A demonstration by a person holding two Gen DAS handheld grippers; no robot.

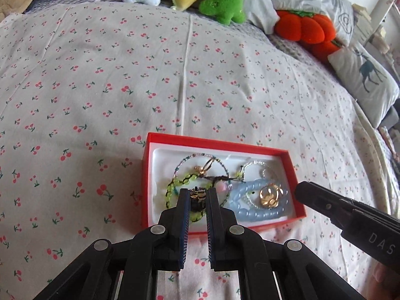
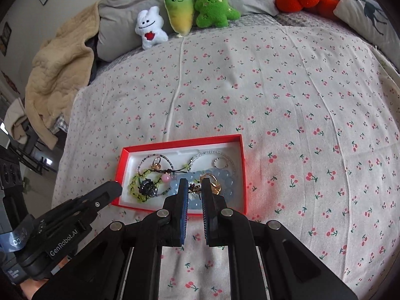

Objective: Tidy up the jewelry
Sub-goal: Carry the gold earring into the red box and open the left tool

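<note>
Jewelry fills a shallow red box (image 1: 150, 182) with a white liner, lying on a cherry-print bedsheet (image 1: 100, 87). Inside lie a green beaded bracelet (image 2: 136, 183), a pale blue beaded bracelet (image 1: 260, 216), thin beaded hoops, gold rings (image 1: 268, 196) and a pink bead. The left gripper (image 1: 197, 195) reaches over the box's near left part, its fingers narrowly apart with a small dark-and-gold ornament (image 1: 198, 196) between the tips (whether the pads actually press it cannot be told). The right gripper (image 2: 192, 187) hangs over the blue bracelet, fingers likewise narrowly apart around a dark, reddish trinket (image 2: 193, 188), contact unclear. Plush toys (image 2: 190, 12) line the far edge of the bed.
</note>
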